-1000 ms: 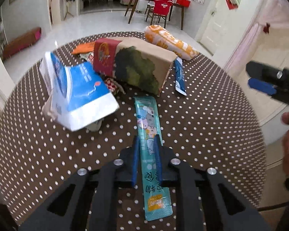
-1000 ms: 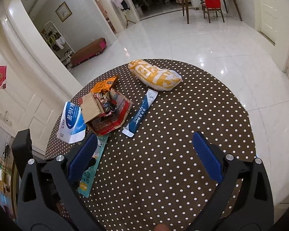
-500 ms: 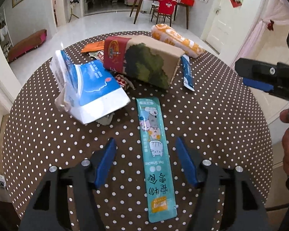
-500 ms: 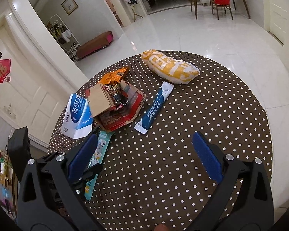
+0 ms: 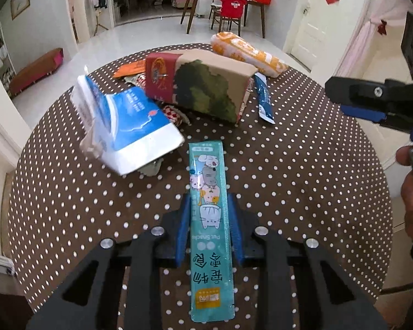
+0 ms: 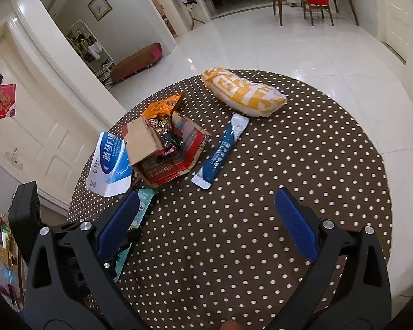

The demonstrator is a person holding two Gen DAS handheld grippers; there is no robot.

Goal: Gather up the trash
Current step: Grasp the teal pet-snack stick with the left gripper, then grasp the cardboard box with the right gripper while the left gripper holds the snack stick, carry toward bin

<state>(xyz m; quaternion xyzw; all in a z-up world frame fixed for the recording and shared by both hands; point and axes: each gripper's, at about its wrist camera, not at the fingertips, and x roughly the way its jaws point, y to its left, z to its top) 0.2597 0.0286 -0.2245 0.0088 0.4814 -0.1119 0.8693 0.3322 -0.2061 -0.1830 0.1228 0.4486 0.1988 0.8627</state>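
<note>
Left gripper (image 5: 208,220): jaws had just been closing; blue pads stood against both long edges of the teal snack sachet (image 5: 209,220), pinching it across its width.
Sachet: lay flat on the polka-dot table (image 5: 303,192), lengthwise along the fingers (cartoon cats printed on it).
Right gripper (image 6: 206,225): spread wide, nothing between the pads, hanging above bare tablecloth.
Other trash: blue-and-white pouch (image 5: 129,126) left of the sachet, torn cardboard box (image 5: 203,88) behind it with wrappers inside, blue stick pack (image 6: 220,151) beside the box, orange-and-white bag (image 6: 245,93) at the far edge.
</note>
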